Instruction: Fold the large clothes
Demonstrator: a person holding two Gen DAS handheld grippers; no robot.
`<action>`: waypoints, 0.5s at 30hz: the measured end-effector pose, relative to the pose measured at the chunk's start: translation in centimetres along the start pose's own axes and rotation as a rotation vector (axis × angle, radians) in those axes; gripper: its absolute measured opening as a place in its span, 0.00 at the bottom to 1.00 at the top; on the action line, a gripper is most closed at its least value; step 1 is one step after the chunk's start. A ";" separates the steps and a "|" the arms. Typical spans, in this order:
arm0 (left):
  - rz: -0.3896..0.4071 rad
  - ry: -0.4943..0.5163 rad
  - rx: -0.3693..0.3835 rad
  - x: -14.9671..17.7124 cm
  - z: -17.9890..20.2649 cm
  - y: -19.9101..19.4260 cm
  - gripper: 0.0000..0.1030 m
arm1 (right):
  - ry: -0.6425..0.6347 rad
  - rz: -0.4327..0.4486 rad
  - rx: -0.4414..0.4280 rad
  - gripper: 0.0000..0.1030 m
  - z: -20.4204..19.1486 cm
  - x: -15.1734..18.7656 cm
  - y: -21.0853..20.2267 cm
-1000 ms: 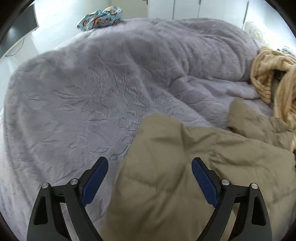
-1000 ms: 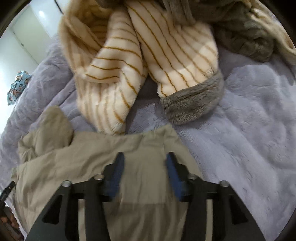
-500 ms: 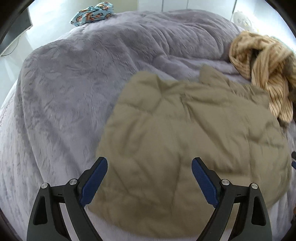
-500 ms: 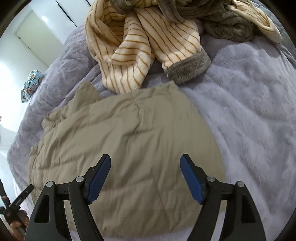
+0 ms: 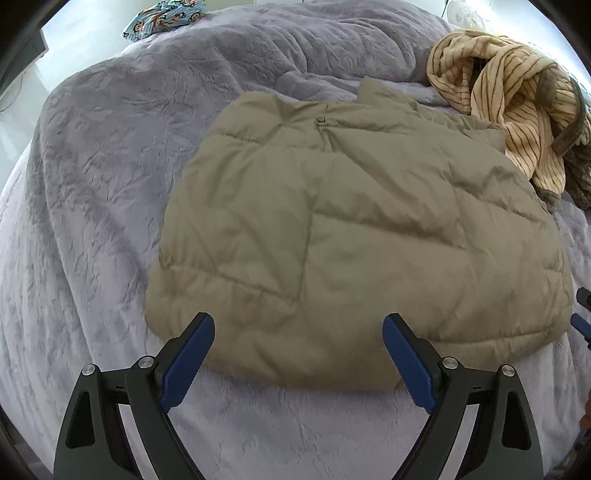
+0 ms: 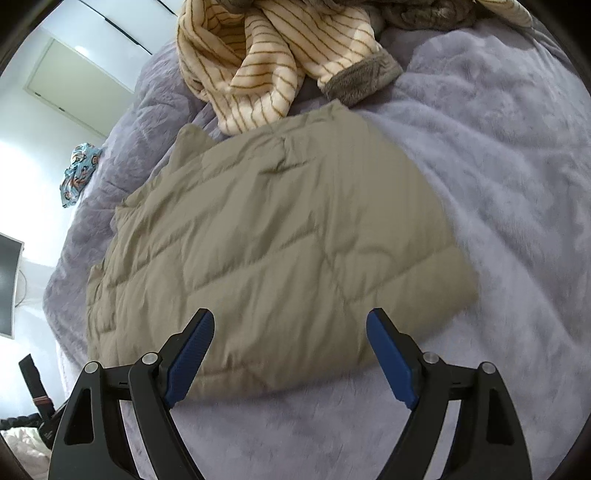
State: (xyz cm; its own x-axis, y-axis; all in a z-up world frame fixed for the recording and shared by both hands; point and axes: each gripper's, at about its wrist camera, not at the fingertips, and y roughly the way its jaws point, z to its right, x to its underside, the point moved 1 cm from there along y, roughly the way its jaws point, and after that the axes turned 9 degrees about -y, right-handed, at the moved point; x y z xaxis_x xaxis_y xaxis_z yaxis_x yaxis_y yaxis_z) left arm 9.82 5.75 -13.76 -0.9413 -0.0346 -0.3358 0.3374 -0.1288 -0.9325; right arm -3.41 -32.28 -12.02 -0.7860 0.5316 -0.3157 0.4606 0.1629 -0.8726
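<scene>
A khaki quilted jacket [image 5: 354,236] lies folded into a flat rectangle on the grey plush bedspread [image 5: 103,177]; it also shows in the right wrist view [image 6: 273,251]. My left gripper [image 5: 297,350] is open and empty, hovering over the jacket's near edge. My right gripper [image 6: 290,343] is open and empty, also above the jacket's near edge. A sliver of the right gripper shows at the right edge of the left wrist view [image 5: 581,314].
A cream striped fleece garment with grey cuffs [image 5: 517,99] is heaped behind the jacket, also in the right wrist view [image 6: 273,62]. A blue patterned cloth [image 5: 162,18] lies at the bed's far edge. A dark monitor [image 6: 7,284] stands beside the bed [image 6: 498,155].
Both grippers have pulled back and up from the jacket. The right gripper went from nearly shut on the jacket's fabric to wide open. The jacket now lies flat and whole in view.
</scene>
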 end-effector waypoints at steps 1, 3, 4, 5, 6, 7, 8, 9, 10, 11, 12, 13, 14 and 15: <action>0.001 0.002 -0.001 0.1 0.0 0.0 0.91 | 0.004 -0.006 -0.008 0.84 -0.1 0.4 -0.1; 0.001 0.010 -0.008 0.8 0.1 -0.4 0.91 | 0.010 -0.015 -0.014 0.84 -0.1 1.1 0.0; 0.000 0.012 -0.008 1.0 0.1 -0.5 0.91 | 0.013 -0.018 -0.018 0.84 -0.1 1.5 -0.1; -0.001 0.014 -0.005 1.3 0.1 -0.7 0.91 | 0.016 -0.020 -0.021 0.84 -0.1 1.8 -0.1; -0.002 0.016 -0.002 1.3 0.0 -0.7 0.91 | 0.021 -0.022 -0.027 0.85 -0.2 2.2 -0.2; -0.001 0.016 0.001 1.7 0.0 -1.0 0.91 | 0.027 -0.024 -0.032 0.87 -0.2 2.5 -0.2; -0.001 0.017 0.002 1.8 0.0 -1.1 0.91 | 0.033 -0.029 -0.036 1.00 -0.2 2.8 -0.2; -0.003 0.017 0.004 2.0 0.0 -1.2 0.91 | 0.042 -0.025 -0.041 1.00 -0.2 3.1 -0.2; -0.008 0.014 0.006 2.1 -0.1 -1.3 0.98 | 0.047 -0.024 -0.041 1.00 -0.2 3.3 -0.3; -0.012 0.009 0.007 2.3 -0.1 -1.3 1.00 | 0.057 -0.025 -0.044 1.00 -0.2 3.5 -0.3; -0.011 0.005 0.011 2.4 -0.2 -1.4 1.00 | 0.069 -0.028 -0.053 1.00 -0.1 3.8 -0.2; -0.016 0.000 0.018 2.6 -0.2 -1.4 1.00 | 0.076 -0.030 -0.059 1.00 -0.1 4.0 -0.1; -0.020 -0.006 0.020 2.8 -0.3 -1.4 1.00 | 0.082 -0.033 -0.064 1.00 -0.1 4.2 0.0; -0.022 -0.010 0.020 2.9 -0.3 -1.4 1.00 | 0.088 -0.036 -0.068 1.00 -0.2 4.5 0.1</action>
State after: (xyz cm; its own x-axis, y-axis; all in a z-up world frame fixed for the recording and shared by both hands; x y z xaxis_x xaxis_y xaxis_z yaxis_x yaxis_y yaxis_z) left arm 6.62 6.08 -13.48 -0.9487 -0.0418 -0.3134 0.3161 -0.1494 -0.9369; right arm -6.82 -29.75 -13.47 -0.7647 0.5948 -0.2478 0.4617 0.2376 -0.8546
